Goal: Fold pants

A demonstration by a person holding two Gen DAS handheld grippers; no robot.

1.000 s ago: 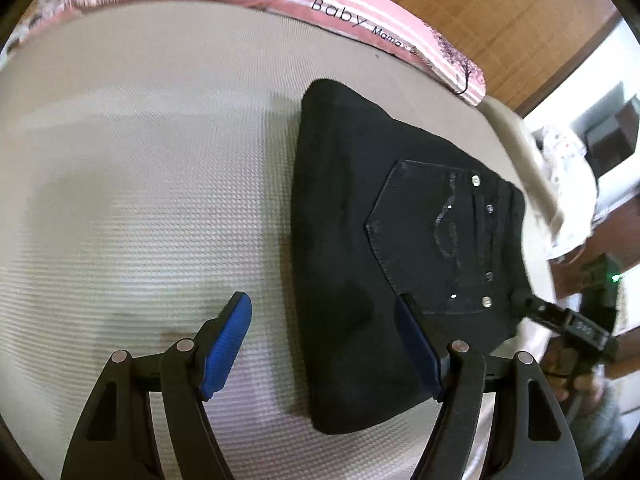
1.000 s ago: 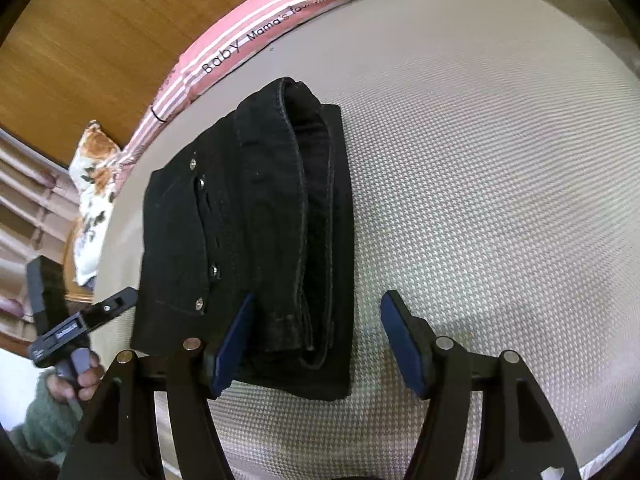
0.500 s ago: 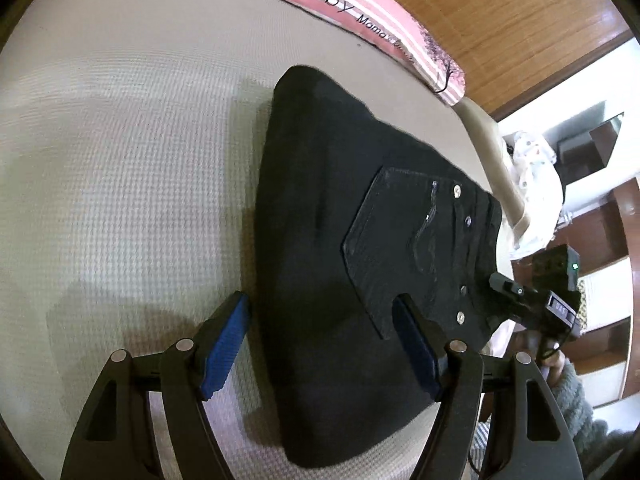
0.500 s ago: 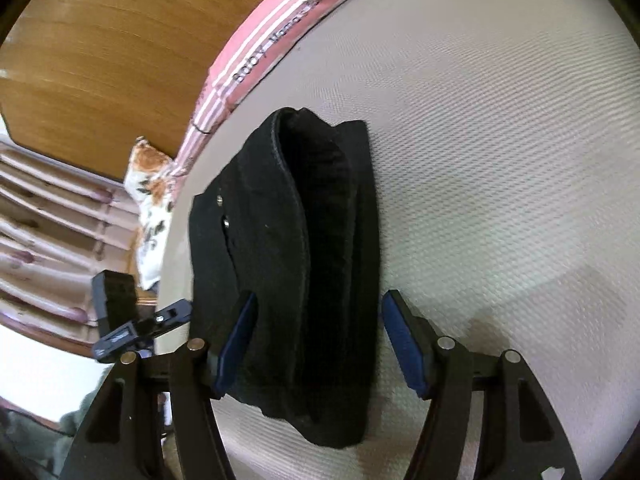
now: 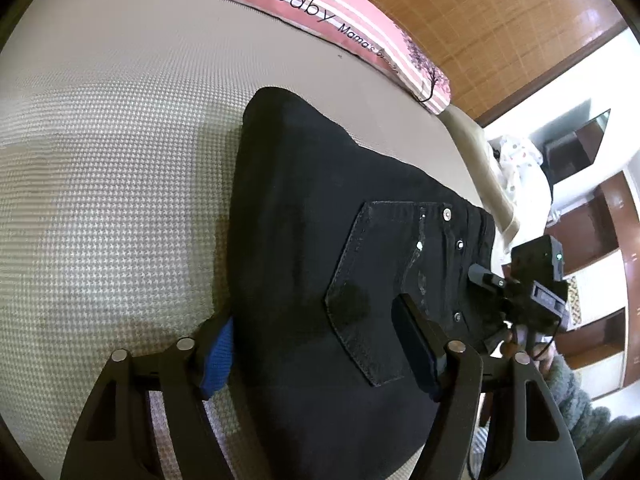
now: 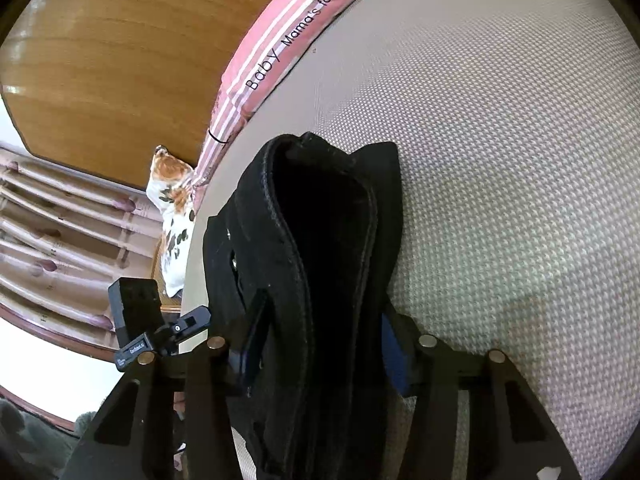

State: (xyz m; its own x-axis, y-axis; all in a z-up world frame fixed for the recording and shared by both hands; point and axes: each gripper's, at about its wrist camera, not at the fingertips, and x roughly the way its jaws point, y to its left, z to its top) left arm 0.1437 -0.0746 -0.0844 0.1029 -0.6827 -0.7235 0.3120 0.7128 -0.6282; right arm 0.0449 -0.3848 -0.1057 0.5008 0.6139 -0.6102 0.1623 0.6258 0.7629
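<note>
Left wrist view: black pants (image 5: 312,240) already folded compactly on the bed (image 5: 120,160).
Both claws, left (image 5: 320,352) and right (image 6: 320,344), are spread wide around the bundle at 6 o'clock, nothing gripped; perhaps one last fold is left.

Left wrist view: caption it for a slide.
Left tool straddles the folded black pants on the woven bed cover, fingers open.

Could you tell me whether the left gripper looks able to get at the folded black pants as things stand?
Probably yes. The left gripper is open and already straddles the near edge of the folded black pants, one finger on each side. Nothing lies between them on the mattress; the right gripper straddles the opposite end.
</note>
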